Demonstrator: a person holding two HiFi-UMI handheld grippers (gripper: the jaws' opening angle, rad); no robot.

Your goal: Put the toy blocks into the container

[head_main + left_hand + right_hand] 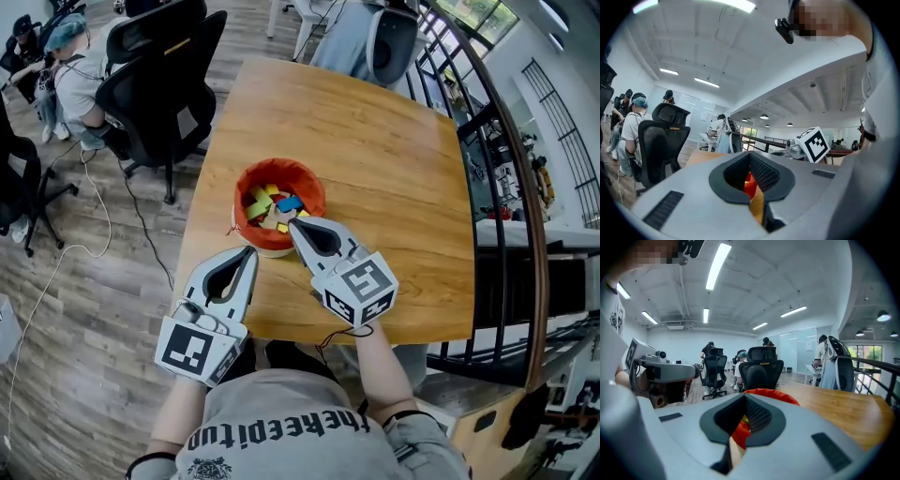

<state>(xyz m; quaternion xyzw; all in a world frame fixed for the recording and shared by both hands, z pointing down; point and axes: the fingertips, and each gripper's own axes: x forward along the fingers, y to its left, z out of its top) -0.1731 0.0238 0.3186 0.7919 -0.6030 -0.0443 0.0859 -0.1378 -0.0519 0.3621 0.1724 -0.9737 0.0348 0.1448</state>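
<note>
Right claw sits closed beside the upright container, perhaps touching.

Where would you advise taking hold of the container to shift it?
Take the container by its red rim on the near side, coming from above with one jaw inside and one outside. The round body looks too wide to span, while the open rim stands free.

Wooden table, black office chairs, curved railing, seated person

Grey lettered T-shirt; dark wristbands, perhaps; grey hand-held grippers.
</note>
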